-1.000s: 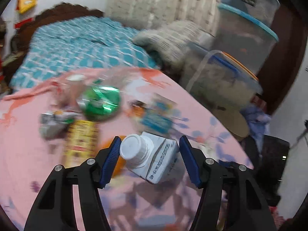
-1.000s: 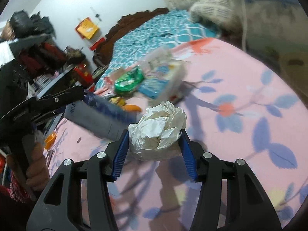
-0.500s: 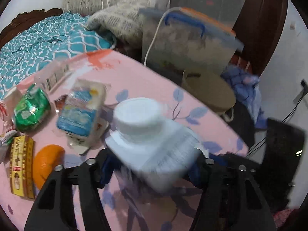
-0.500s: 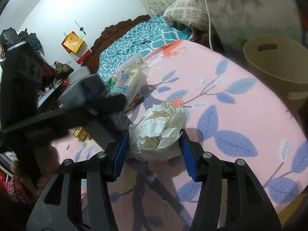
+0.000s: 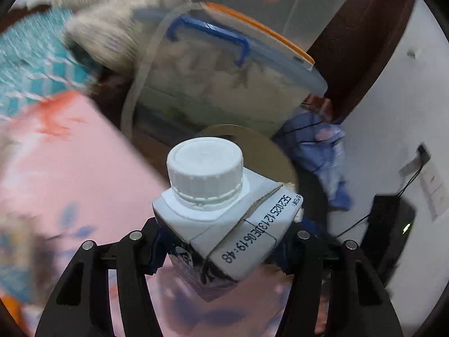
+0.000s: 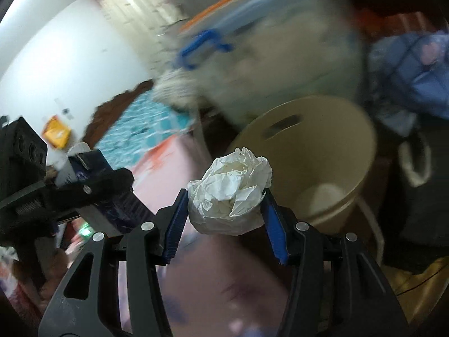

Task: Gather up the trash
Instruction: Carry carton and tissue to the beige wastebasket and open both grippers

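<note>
Right gripper (image 6: pixel 226 210), clamped on crumpled paper ball (image 6: pixel 230 193): tan bin (image 6: pixel 362 151) lies just beyond and to the right, its open mouth facing the load; this hand judged the nearer. Left gripper (image 5: pixel 224 241), clamped on milk carton (image 5: pixel 224 224), white cap up and away, bin rim (image 5: pixel 269 146) directly behind it. Half a second ago both loads hung over the pink floral tablecloth (image 5: pixel 70 163); now both sit at its far edge.

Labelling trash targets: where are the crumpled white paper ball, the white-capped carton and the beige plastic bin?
crumpled white paper ball (image 6: pixel 230 193), right wrist view, centre.
white-capped carton (image 5: pixel 213 219), left wrist view, shoulder.
beige plastic bin (image 6: pixel 322 140), right wrist view, inner wall.
</note>
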A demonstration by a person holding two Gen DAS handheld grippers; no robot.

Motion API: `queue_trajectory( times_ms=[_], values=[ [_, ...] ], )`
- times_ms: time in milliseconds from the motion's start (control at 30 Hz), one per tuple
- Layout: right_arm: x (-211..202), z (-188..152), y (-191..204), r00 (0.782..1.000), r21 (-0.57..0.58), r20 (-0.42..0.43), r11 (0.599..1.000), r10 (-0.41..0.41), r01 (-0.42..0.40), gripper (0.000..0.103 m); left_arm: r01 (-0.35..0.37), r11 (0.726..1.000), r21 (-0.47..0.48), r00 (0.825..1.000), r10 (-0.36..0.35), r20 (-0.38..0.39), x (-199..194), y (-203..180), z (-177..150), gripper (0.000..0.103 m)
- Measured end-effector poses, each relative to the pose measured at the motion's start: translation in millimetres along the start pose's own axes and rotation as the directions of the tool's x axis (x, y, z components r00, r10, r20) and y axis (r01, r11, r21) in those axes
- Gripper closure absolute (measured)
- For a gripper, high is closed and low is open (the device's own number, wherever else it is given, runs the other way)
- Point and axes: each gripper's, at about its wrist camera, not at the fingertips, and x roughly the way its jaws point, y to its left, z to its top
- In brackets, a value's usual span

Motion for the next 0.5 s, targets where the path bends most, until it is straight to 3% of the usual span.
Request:
queue_trajectory(
  times_ms=[133,200,267,300,500],
  values=[
    [16,14,-24,0.995,0.018,-0.024,0.995,-0.095,0.095,0.043,0.011,0.999,-0.039,0.998,-0.013,-0.055,49,-7,25,0.047],
    [21,17,-32,0.995,0.045,-0.035,0.995,-0.091,0.093,0.038,-0.01,0.999,-0.05,0.997,0.007,-0.071,69,-8,32,0.046],
    [19,18,-36,0.995,0.061,-0.023,0.993,-0.097,0.098,0.031,-0.038,0.997,-0.067,0.996,0.032,-0.084,83,-7,35,0.034],
    [17,19,-35,0.995,0.063,-0.013,0.993,-0.101,0.102,0.026,-0.052,0.996,-0.078,0.995,0.046,-0.084,87,-7,36,0.022],
    [2,16,-29,0.992,0.048,0.057,0.993,-0.109,0.106,0.025,-0.085,0.995,-0.057,0.996,0.083,-0.034,70,-1,34,0.02]
  ],
)
